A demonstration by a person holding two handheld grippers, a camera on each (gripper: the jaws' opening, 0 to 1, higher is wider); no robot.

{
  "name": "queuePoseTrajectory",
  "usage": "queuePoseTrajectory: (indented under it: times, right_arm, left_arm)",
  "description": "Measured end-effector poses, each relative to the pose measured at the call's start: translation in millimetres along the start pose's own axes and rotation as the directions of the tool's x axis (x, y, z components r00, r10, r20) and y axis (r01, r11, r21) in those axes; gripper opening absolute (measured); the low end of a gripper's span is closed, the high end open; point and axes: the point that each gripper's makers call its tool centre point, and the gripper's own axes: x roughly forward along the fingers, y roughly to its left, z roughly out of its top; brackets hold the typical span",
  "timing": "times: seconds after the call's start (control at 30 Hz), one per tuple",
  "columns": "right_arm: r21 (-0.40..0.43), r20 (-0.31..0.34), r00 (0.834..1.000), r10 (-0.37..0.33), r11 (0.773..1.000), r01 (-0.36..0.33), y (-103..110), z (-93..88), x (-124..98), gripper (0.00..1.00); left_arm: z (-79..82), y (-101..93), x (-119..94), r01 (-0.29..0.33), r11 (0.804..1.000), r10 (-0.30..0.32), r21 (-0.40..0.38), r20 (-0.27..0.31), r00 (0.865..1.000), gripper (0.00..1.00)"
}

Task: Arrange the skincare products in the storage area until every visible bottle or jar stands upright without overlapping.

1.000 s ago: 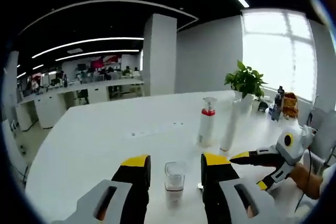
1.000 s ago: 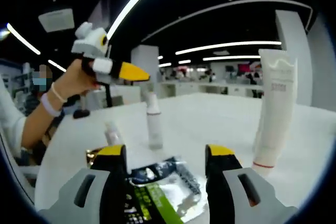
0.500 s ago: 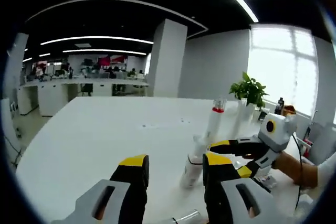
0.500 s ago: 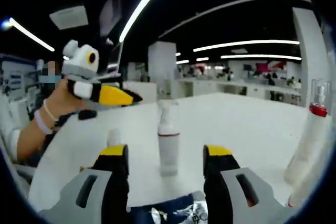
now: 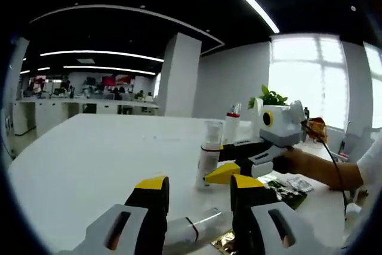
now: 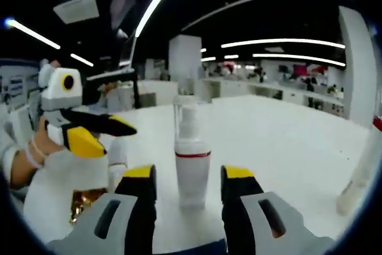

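Change: the right gripper [image 6: 188, 177] has closed in on the pump bottle [image 6: 191, 159], jaws narrower than before.
Right gripper: level, parted jaws flanking the upright bottle, untouched.
Left gripper [image 5: 196, 190]: jaws apart, holding nothing; a lying tube [image 5: 192, 231] at 6 o'clock, the bottle at 12.
Table [image 5: 89, 159]: white.

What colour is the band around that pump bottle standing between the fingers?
Red, on a white pump bottle with a clear cap; clearest in the right gripper view.

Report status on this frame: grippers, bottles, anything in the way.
Right gripper open, jaws either side of upright pump bottle. Left gripper open over a tube lying flat. Sachets on the table beside the right gripper.
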Motion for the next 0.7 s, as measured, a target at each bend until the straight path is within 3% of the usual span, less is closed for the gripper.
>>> queuePoseTrajectory:
  times: [0.17, 0.33, 0.5, 0.63, 0.7]
  right_arm:
    - [0.027, -0.006, 0.999, -0.036, 0.999, 0.037, -5, -1.6, 0, 0.2]
    - [0.036, -0.006, 0.999, -0.046, 0.998, 0.047, -8, -1.8, 0, 0.2]
    - [0.005, -0.006, 0.99, -0.143, 0.99, 0.143, -25, 0.7, -4, 0.2]
    - [0.06, 0.03, 0.963, -0.269, 0.962, 0.267, -51, 6.2, -15, 0.2]
    - [0.096, 0.05, 0.928, -0.368, 0.927, 0.363, -72, 9.1, -23, 0.2]
  left_arm:
    - [-4.1, -0.8, 1, 0.0, 1.0, 0.0, -0.003, 0.007, 1.0, 0.39]
    - [-10.3, -12.0, 0, 0.013, 1.0, -0.014, 0.019, 0.002, 1.0, 0.38]
    - [-16.2, -20.7, 0, 0.051, 0.998, -0.05, 0.032, -0.015, 0.999, 0.39]
    - [-11.7, -20.6, -2, 0.054, 0.998, -0.054, 0.025, 0.009, 0.998, 0.38]
    - [-10.6, -19.7, -3, 0.05, 0.998, -0.051, 0.025, 0.016, 0.999, 0.38]
